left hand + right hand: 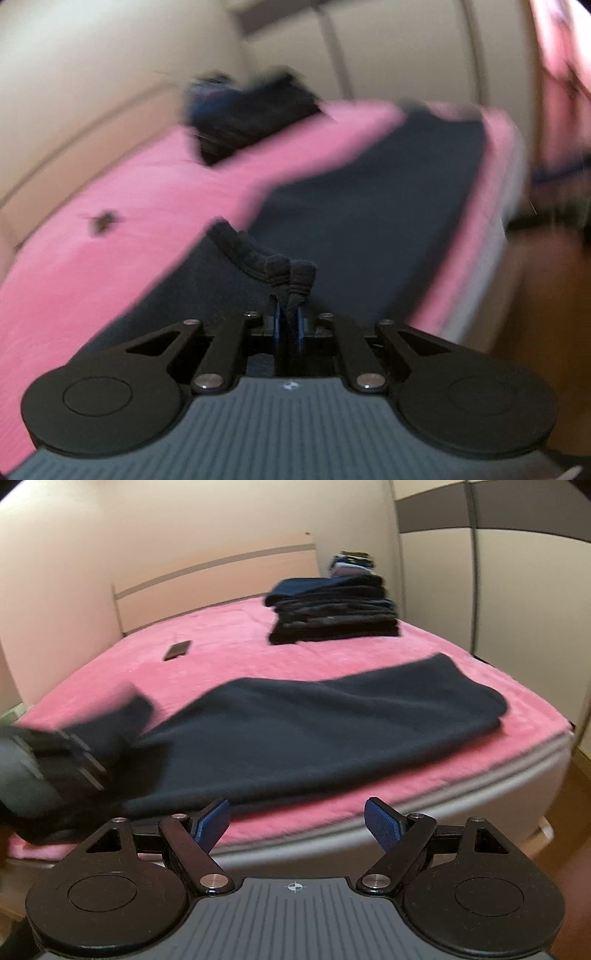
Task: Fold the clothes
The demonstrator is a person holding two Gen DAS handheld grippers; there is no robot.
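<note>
A bedroom with cream walls and a pale wooden headboard point(218, 568); a bed covered by a pink blanket point(229, 635) fills both views. No brand, label or writing can be read anywhere.

Left wrist view, blurred: the left gripper point(289, 325) is closed, its blue pads pinching a ribbed edge of a dark navy garment point(369, 206). The garment stretches away from the gripper along the bed's right side, its long axis running toward the far end. A blurred stack of dark folded clothes point(247, 118) sits on the blanket beyond it.

Right wrist view: the right gripper point(297, 823) hangs near the bed's near edge with its blue pads wide apart, holding nothing. The navy garment point(314, 734) lies flat on the blanket, its long axis running left to right. A small dark flat object point(178, 650) lies left of the stack point(332, 609).
</note>
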